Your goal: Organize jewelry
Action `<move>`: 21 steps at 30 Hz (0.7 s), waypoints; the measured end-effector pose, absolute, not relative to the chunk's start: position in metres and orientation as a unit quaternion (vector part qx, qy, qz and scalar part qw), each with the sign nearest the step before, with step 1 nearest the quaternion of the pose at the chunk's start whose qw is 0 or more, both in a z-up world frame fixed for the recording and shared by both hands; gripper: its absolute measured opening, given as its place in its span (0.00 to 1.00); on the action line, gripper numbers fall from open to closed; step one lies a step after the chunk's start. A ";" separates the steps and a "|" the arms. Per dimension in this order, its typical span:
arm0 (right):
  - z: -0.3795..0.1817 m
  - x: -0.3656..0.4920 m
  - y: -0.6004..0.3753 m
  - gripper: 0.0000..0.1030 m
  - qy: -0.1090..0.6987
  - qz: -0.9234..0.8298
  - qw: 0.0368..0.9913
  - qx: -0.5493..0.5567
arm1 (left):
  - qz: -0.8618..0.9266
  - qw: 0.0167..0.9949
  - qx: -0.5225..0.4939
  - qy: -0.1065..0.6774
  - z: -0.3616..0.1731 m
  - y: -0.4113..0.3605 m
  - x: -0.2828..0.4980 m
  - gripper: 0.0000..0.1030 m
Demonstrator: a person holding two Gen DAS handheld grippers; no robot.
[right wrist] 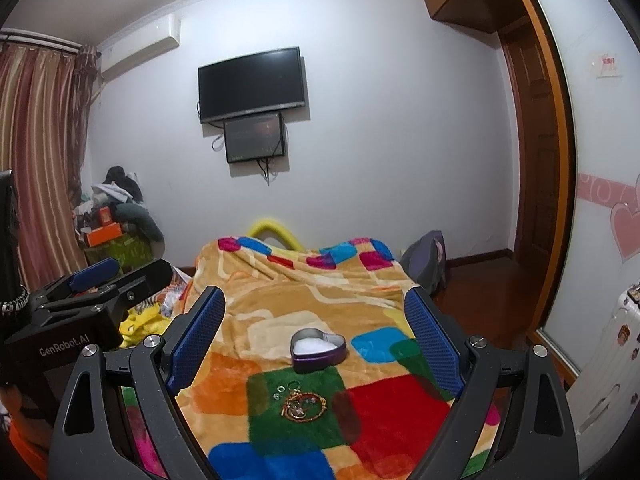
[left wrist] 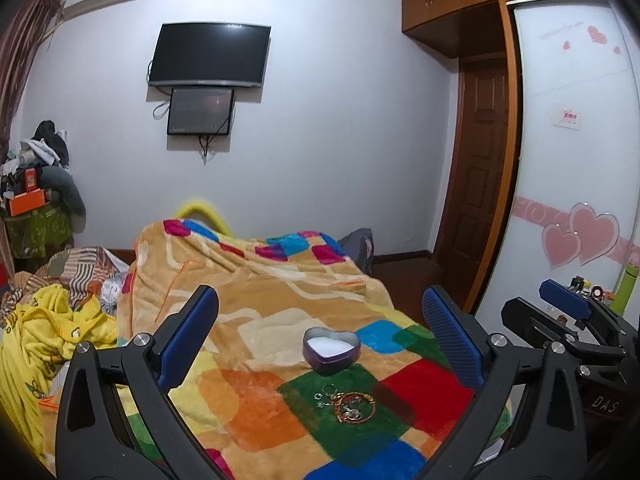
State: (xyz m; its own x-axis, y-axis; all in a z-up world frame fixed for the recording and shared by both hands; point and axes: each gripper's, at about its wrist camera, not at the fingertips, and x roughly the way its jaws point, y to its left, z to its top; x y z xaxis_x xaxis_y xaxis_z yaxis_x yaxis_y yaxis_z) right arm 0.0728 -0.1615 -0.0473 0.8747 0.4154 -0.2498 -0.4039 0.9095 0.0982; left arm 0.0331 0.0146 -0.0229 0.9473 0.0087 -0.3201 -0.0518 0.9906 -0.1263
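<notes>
A purple heart-shaped tin [left wrist: 331, 350] with a white lining stands open on the colourful blanket [left wrist: 256, 396]; it also shows in the right wrist view [right wrist: 318, 350]. In front of it lies a small pile of jewelry [left wrist: 348, 402]: a gold bangle, a chain and small silver rings, on a green patch; the pile shows in the right wrist view too [right wrist: 302, 402]. My left gripper [left wrist: 320, 300] is open and empty, held above and short of the tin. My right gripper [right wrist: 314, 300] is open and empty, likewise above the blanket.
The blanket covers a raised bed-like surface. Yellow clothing [left wrist: 48, 332] lies at its left. A wardrobe with a heart-patterned sliding door [left wrist: 576, 160] stands to the right. A TV [left wrist: 208, 54] hangs on the far wall. A white suitcase [right wrist: 612, 364] stands at right.
</notes>
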 end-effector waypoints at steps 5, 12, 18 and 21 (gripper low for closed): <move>-0.064 0.093 -0.161 0.87 0.171 0.204 0.964 0.016 | 0.030 0.979 -0.080 0.186 -0.041 0.026 0.058 1.00; -0.094 0.124 -0.163 0.87 0.243 0.191 0.951 0.007 | 0.044 0.965 -0.066 0.249 -0.077 0.046 0.092 0.89; -0.121 0.144 -0.160 0.84 0.299 0.195 0.934 -0.004 | 0.031 0.946 -0.074 0.314 -0.120 0.047 0.122 0.73; -0.134 0.151 -0.157 0.74 0.324 0.210 0.922 -0.006 | 0.026 0.935 -0.066 0.348 -0.137 0.047 0.129 0.64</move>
